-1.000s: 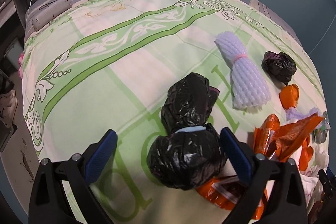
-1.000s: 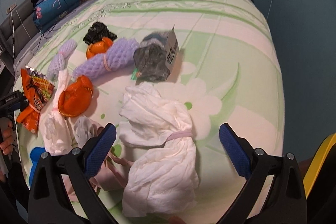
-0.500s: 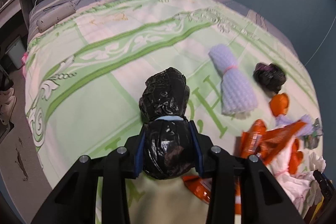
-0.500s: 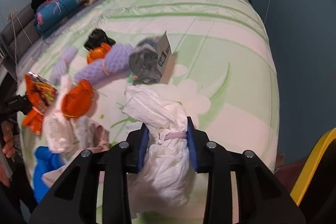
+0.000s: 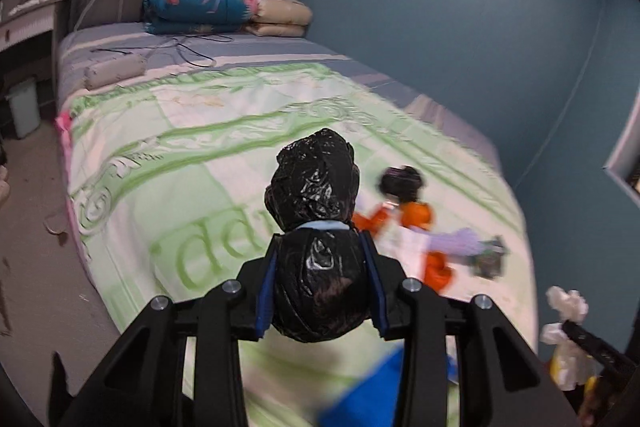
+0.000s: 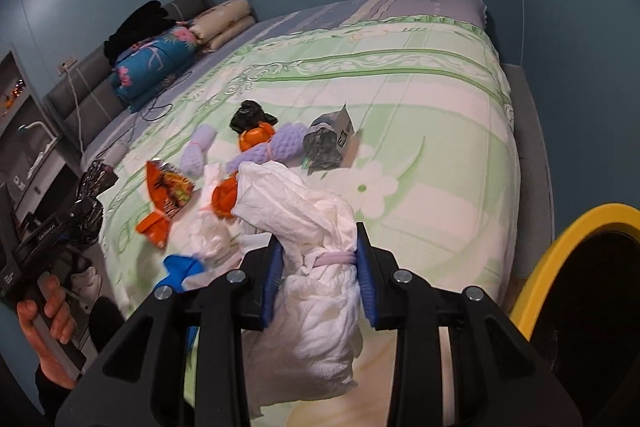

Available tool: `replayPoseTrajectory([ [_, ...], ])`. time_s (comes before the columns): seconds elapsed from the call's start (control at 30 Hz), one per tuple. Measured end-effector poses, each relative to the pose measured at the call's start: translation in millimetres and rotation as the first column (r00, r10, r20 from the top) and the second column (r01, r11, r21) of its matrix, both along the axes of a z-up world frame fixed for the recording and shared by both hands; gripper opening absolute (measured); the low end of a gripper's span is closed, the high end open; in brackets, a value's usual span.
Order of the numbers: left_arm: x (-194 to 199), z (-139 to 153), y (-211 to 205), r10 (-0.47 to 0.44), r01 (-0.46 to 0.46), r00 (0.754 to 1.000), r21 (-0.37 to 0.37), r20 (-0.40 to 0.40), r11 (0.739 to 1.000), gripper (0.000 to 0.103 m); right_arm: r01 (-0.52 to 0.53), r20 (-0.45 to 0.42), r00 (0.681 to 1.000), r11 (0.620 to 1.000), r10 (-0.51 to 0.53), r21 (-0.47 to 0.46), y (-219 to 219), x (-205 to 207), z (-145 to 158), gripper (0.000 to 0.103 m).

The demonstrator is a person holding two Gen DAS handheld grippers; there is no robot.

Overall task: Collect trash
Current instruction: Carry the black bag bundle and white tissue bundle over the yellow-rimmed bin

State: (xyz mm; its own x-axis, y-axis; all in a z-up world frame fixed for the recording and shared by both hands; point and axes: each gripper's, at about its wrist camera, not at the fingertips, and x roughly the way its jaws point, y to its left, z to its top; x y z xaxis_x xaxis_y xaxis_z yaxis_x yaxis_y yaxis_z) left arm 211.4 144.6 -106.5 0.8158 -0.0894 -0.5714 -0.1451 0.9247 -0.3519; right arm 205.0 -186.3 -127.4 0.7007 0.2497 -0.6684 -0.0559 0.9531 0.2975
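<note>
2 grips loaded | left gripper [image 5: 320,291] clamped on black bag bundle [image 5: 316,239], raised over bed [image 5: 180,147] | right gripper [image 6: 316,279] pinching white bundle [image 6: 308,267] at tie, near yellow bin [image 6: 560,247] | risk: slick plastic slipping out; loose white folds snagging bin rim.

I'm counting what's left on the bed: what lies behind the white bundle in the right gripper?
Behind the white bundle in the right gripper: an orange bag, purple foam rolls, a grey bag and a blue scrap. Anything directly beneath it is covered.
</note>
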Motion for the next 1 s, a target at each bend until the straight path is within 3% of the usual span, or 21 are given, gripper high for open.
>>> replayPoseTrajectory([
  [0.2, -22.6, 22.5, -41.1, -0.097, 0.097, 0.994, 0.001, 0.058, 0.995, 0.035, 0.030, 0.047, 0.998, 1.000, -0.030, -0.004, -18.3, -28.6, 15.8, 0.031],
  [0.47, -51.1, 36.0, -112.5, -0.260, 0.254, 0.961, 0.067, 0.094, 0.965, 0.035, 0.108, 0.110, 0.989, 0.993, -0.102, -0.050, -49.6, -60.9, 35.3, 0.032],
  [0.6, -64.1, 37.7, -140.8, -0.330, 0.324, 0.938, 0.074, 0.101, 0.943, 0.035, 0.172, 0.149, 0.976, 0.983, -0.161, -0.064, -76.0, -81.4, 47.3, 0.032],
  [0.87, -85.0, 49.1, -198.6, -0.486, 0.476, 0.863, 0.098, 0.136, 0.874, 0.036, 0.300, 0.209, 0.936, 0.952, -0.283, -0.055, -129.4, -113.1, 67.1, 0.032],
  [1.0, -86.0, 52.8, -223.2, -0.527, 0.518, 0.839, 0.094, 0.136, 0.850, 0.036, 0.345, 0.240, 0.916, 0.937, -0.322, -0.061, -144.7, -125.0, 74.8, 0.032],
])
